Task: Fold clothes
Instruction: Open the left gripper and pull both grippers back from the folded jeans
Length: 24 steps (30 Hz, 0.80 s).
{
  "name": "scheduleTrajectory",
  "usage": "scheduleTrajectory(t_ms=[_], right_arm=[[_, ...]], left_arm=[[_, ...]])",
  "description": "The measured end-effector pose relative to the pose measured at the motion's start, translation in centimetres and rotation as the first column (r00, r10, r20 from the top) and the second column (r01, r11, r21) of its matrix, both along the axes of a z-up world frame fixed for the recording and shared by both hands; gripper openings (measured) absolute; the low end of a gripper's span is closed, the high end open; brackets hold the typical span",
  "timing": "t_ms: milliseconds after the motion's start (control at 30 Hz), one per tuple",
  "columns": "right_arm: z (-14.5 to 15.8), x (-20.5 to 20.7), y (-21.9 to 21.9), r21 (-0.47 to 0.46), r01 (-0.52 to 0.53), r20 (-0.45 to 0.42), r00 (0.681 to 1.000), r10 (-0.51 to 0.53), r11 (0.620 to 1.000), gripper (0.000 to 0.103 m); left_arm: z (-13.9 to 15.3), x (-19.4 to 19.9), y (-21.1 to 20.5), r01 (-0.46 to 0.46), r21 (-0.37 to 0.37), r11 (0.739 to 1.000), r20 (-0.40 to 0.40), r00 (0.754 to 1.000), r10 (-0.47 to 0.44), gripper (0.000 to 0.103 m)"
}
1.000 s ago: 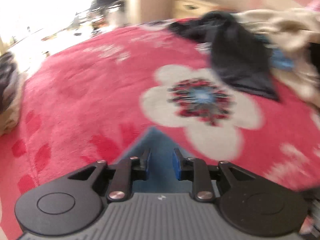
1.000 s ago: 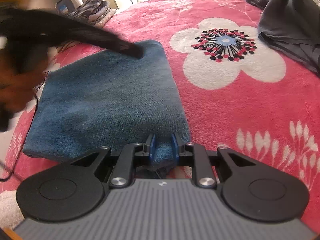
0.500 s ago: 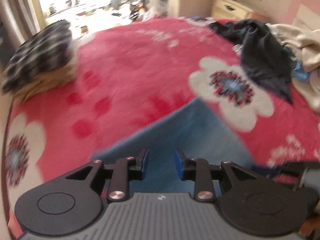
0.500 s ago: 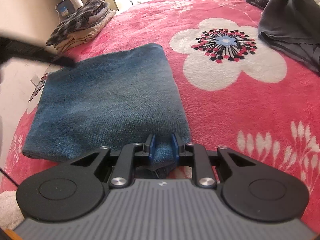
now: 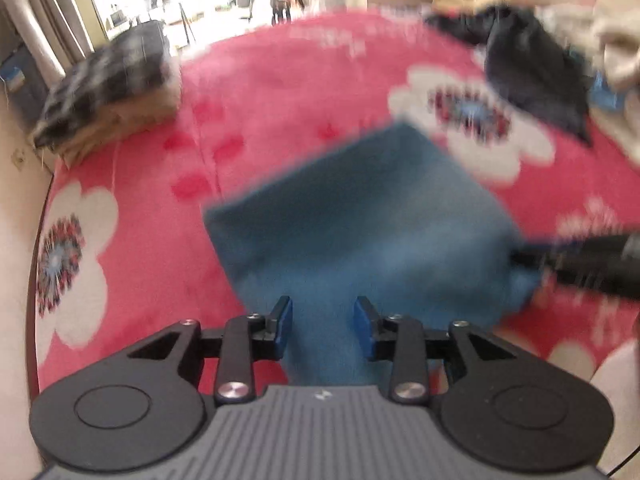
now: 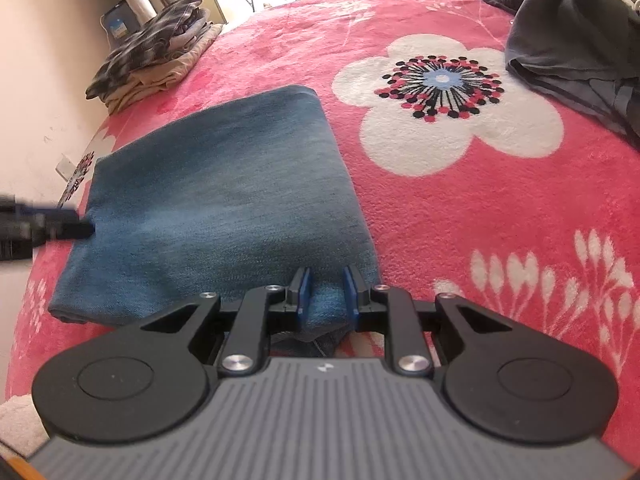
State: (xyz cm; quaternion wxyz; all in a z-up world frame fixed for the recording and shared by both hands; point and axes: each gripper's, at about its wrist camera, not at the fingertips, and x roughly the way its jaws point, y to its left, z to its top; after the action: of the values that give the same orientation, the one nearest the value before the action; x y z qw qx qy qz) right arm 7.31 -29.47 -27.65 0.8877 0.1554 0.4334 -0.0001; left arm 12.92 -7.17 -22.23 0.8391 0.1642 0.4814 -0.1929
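The folded jeans (image 6: 224, 200) are lying flat on the pink flowered blanket (image 6: 460, 232), next to the big white flower print (image 6: 444, 100). The right gripper (image 6: 325, 294) is pinched onto the near corner of the denim, with fabric bunched between its blue pads. The left gripper (image 5: 322, 322) has its jaws apart over the opposite edge of the jeans (image 5: 360, 232), nothing in them; that view is pretty blurry. A stack of folded clothes (image 6: 156, 52) sits by the wall at far left, and a dark grey garment (image 6: 576, 36) is heaped at far right.
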Motion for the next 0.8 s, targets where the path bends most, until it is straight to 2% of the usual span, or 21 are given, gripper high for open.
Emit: scheduleTrajectory(t_ms=[100, 267, 333, 400, 467, 567, 667, 800], right_arm=[[0.0, -0.1, 0.0, -0.002, -0.001, 0.0, 1.0, 0.001, 1.0, 0.018], [0.4, 0.1, 0.0, -0.008, -0.002, -0.002, 1.0, 0.002, 1.0, 0.018], [1.2, -0.3, -0.5, 0.028, 0.025, 0.015, 1.0, -0.025, 0.999, 0.02], [2.5, -1.6, -2.1, 0.1, 0.088, 0.057, 0.994, -0.094, 0.991, 0.021], [3.2, -3.1, -4.2, 0.143, 0.195, 0.081, 0.975, -0.207, 0.97, 0.022], [3.0, -4.6, -6.9, 0.172, 0.328, 0.033, 0.941, -0.338, 0.929, 0.024], [2.6, -5.4, -6.7, 0.17, 0.306, 0.007, 0.95, -0.312, 0.937, 0.024], [2.8, -4.3, -4.2, 0.153, 0.174, 0.031, 0.983, -0.181, 0.973, 0.024]], left_arm=[[-0.5, -0.2, 0.2, -0.015, -0.016, 1.0, 0.022, 1.0, 0.015, 0.037], [-0.3, 0.5, 0.3, -0.045, -0.032, 0.998, -0.005, 0.999, 0.045, 0.037], [-0.3, 0.6, 0.3, -0.036, -0.025, 0.999, -0.004, 0.999, 0.036, 0.037], [-0.2, 0.6, 0.3, -0.03, -0.022, 0.999, -0.004, 1.0, 0.029, 0.038], [-0.2, 0.7, 0.3, -0.027, -0.02, 0.999, -0.003, 1.0, 0.027, 0.039], [-0.2, 0.7, 0.2, -0.028, -0.015, 0.999, 0.002, 1.0, 0.028, 0.039], [0.1, 0.7, 0.0, -0.034, -0.012, 0.999, 0.003, 0.999, 0.034, 0.04], [0.5, 0.8, -0.1, -0.038, -0.006, 0.999, 0.011, 0.999, 0.038, 0.04]])
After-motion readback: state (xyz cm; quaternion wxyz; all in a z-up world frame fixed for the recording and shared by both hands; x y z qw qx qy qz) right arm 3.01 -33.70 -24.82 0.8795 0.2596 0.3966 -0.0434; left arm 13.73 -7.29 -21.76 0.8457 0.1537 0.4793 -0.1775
